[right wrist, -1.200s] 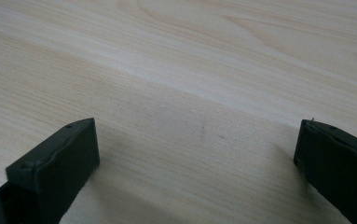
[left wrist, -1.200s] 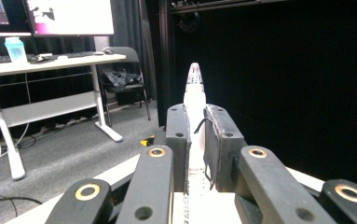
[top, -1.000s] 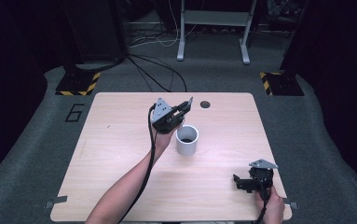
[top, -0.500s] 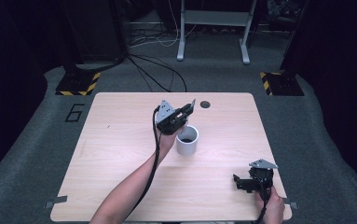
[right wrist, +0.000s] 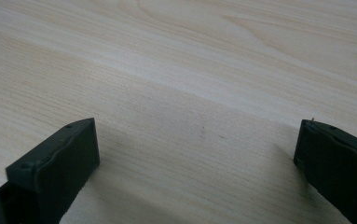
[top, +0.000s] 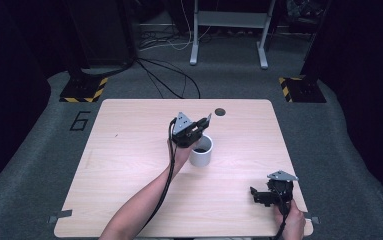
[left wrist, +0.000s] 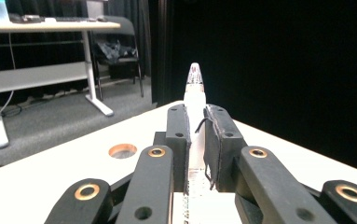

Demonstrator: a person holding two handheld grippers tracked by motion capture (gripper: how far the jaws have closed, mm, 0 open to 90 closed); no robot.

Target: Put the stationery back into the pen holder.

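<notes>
One white cylindrical cup (top: 201,156) stands mid-table on the light wooden table (top: 129,150). The left gripper (top: 201,125), directly above it, pinches one slim white pen-like object (left wrist: 195,93). The right gripper (right wrist: 197,163) rests at the near right, jaws spread, empty.

The bench (top: 129,165) is made of pale wood with soft brown lines, and its corners are round. A white cup (top: 201,151) stands right on it, near the middle, just under the fingers (top: 206,121) of the left gripper (top: 199,126). A small round hole (top: 220,111) sits in the bench top, a little past those fingers. Bits of grey tape (top: 60,217) stick out at its near corners. In the right gripper view, bare wood lies between the black fingers (right wrist: 59,163) of the right gripper (top: 265,196).
</notes>
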